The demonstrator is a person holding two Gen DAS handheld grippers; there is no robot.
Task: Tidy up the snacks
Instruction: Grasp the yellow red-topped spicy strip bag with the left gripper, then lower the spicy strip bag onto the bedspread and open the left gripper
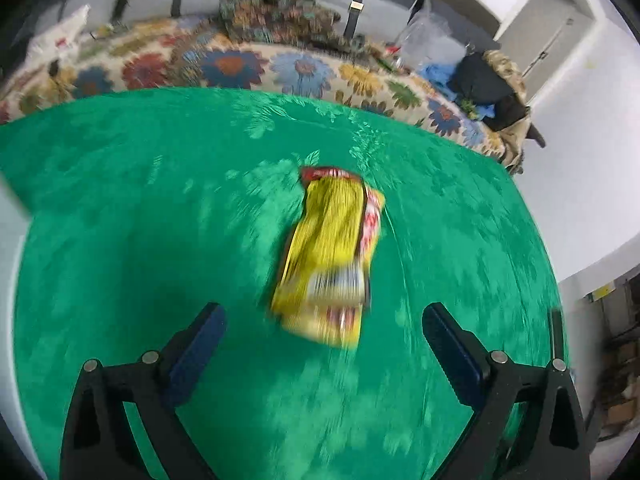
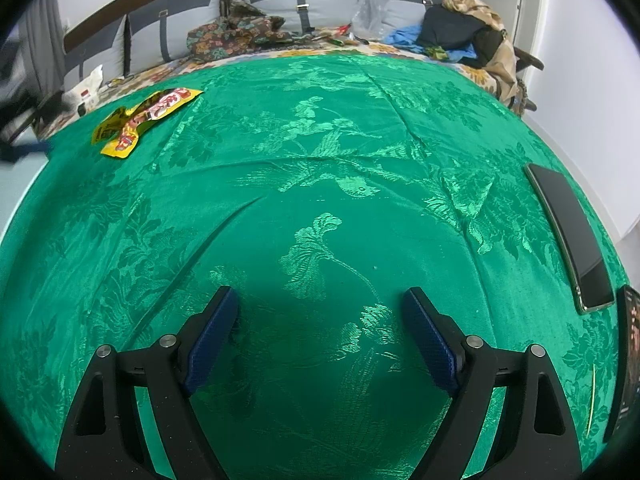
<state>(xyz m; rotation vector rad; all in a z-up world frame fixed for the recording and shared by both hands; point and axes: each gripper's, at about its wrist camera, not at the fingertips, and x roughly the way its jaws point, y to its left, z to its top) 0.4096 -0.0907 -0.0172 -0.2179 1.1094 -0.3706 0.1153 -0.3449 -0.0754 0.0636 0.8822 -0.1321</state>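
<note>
Snack packets number one: a single yellow packet [image 1: 330, 256] with red print lies flat on the green brocade cloth [image 1: 120, 208] that covers the surface. In the right wrist view the same yellow packet [image 2: 140, 118] rests crumpled near the far left edge of the cloth [image 2: 320, 184]. Two dark, flat, phone-like slabs lie along the right edge in that view: one [image 2: 568, 236] fully visible, a second [image 2: 630, 360] cut off by the frame border. Behind the surface stands a bed with a flower-patterned cover [image 1: 240, 66], carrying a patterned garment heap [image 1: 276, 12], a clear plastic bag [image 1: 428, 36] and a pile of dark and blue clothing [image 1: 480, 80]; the individual items there cannot be counted.

The left wrist view is smeared by motion, so the lettering on the packet is unreadable. Only its red top band and a pale block near its lower end can be made out.

Left gripper [image 1: 324, 316]: its two blue-padded fingers [image 1: 196, 352] stand wide apart with nothing between the pads. The packet lies just ahead of the fingertips, its near end roughly on the midline between them, not touching either finger.

Right gripper [image 2: 320, 300]: fingers [image 2: 432, 344] likewise spread wide over bare cloth, empty. From this gripper the packet lies well apart, far ahead and to the left.
</note>
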